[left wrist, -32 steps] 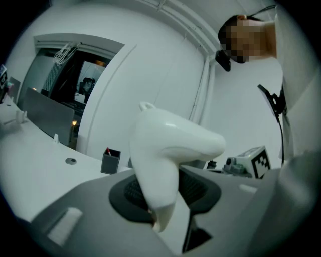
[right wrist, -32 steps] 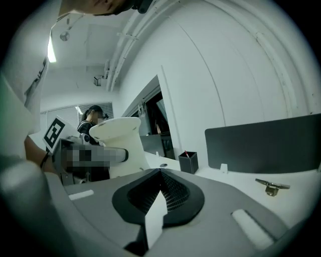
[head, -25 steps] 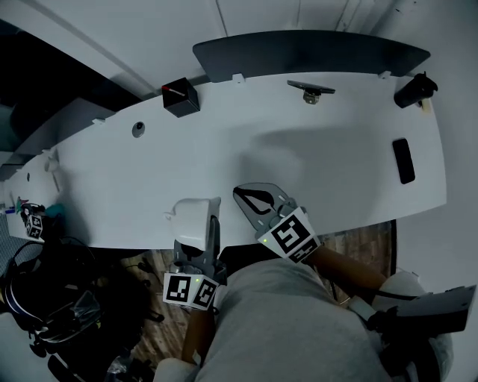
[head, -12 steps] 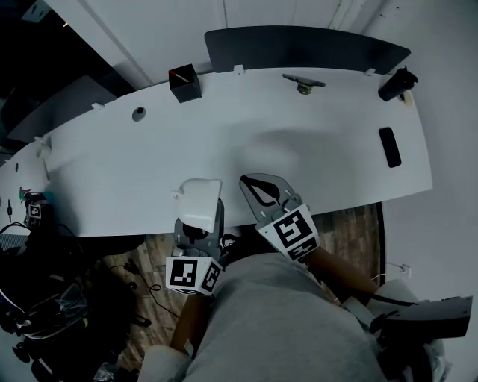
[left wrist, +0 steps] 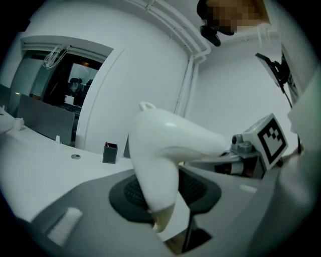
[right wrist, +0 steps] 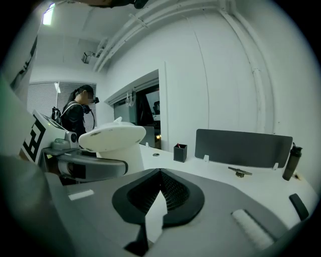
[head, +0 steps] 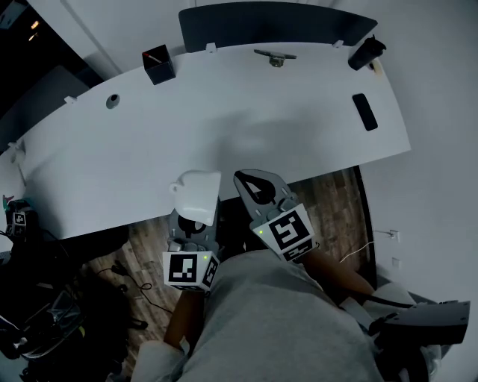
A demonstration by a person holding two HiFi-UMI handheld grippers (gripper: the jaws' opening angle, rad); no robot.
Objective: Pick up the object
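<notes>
Both tools hold unchanged while the desk [head: 224, 112] has slid up the head view. Your left tool [head: 200, 218] keeps pinching the white hair dryer [head: 196, 195] above the desk edge. Your right tool [head: 243, 182] stays pressed together, empty. Only the right gripper view shows a person [right wrist: 75, 114] beyond.

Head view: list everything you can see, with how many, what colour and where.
table: one, white, across the middle
divider panel: one, dark grey, table's far edge
box: one, black, far left
bracket: one, metal, by the panel
bottle: one, black, far right corner
phone: one, black, right end
curved object: one, white, in the left gripper
floor: wood, brown, below near edge
left gripper: one, grey, shut on the curved object
right gripper: one, grey, shut, empty
</notes>
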